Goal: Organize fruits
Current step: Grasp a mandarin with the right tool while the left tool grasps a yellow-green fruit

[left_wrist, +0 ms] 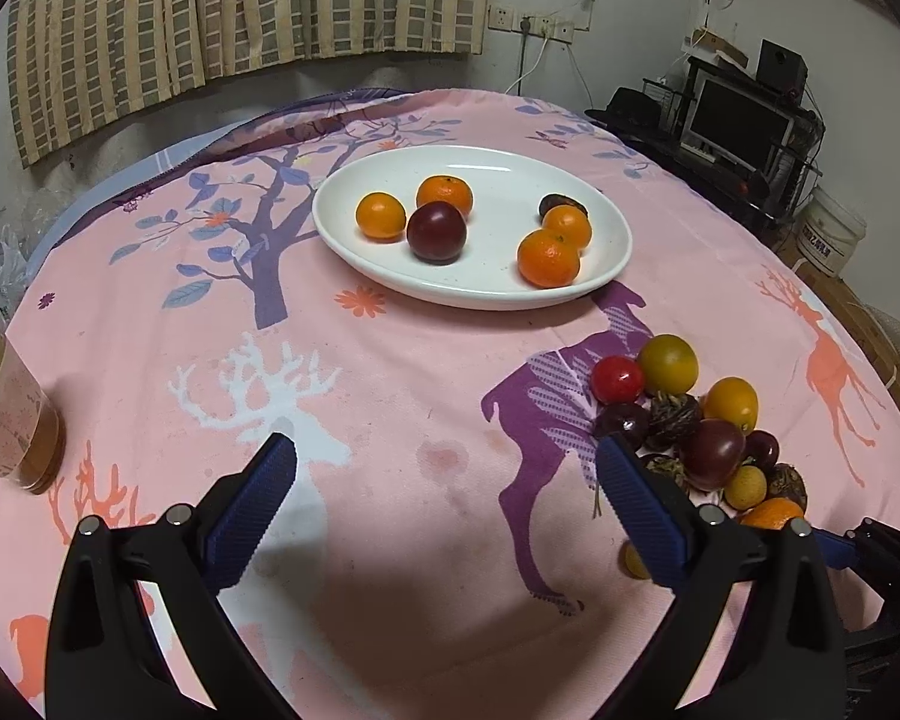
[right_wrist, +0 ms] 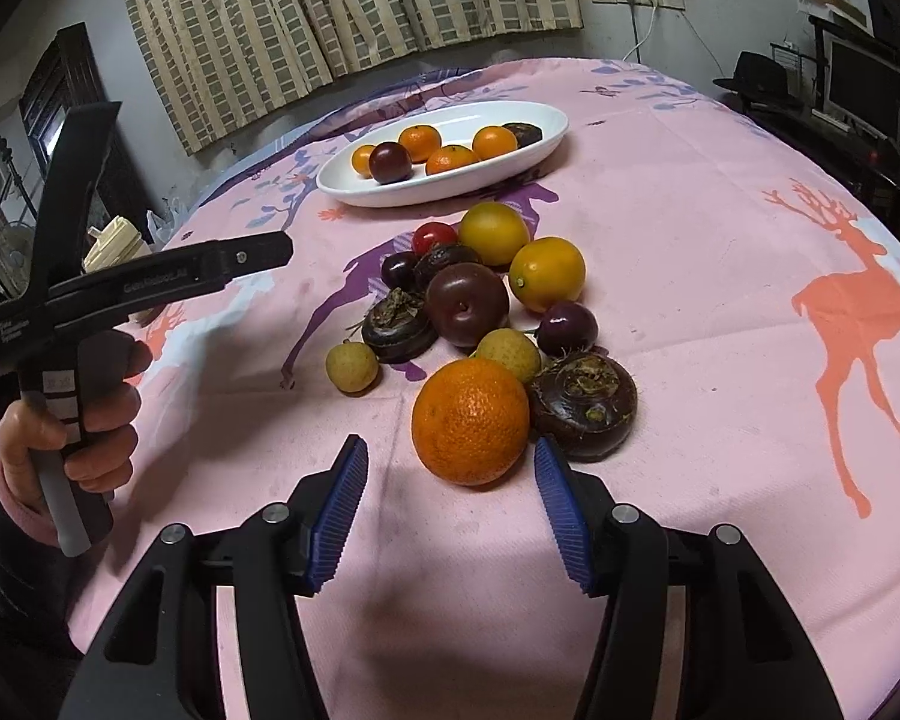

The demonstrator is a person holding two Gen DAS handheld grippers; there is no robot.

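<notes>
A white oval plate (left_wrist: 342,222) (right_wrist: 546,120) on the pink cloth holds several tangerines (left_wrist: 381,216), a dark plum (left_wrist: 437,233) and a water chestnut (left_wrist: 555,202). A loose pile of fruit (left_wrist: 684,420) lies on the cloth: a tangerine (right_wrist: 470,420), a plum (right_wrist: 467,304), yellow fruits (right_wrist: 547,273), a red tomato (right_wrist: 433,237), longans (right_wrist: 352,366) and water chestnuts (right_wrist: 583,405). My right gripper (right_wrist: 450,456) is open, its blue pads just short of the tangerine on either side. My left gripper (left_wrist: 447,450) is open and empty over bare cloth, left of the pile.
A jar with a beige lid (left_wrist: 6,402) stands at the table's left edge. The left gripper's body and the hand holding it (right_wrist: 90,324) show in the right wrist view. A curtain hangs behind the table. A monitor stand (left_wrist: 744,126) and a white bucket (left_wrist: 831,234) are at the right.
</notes>
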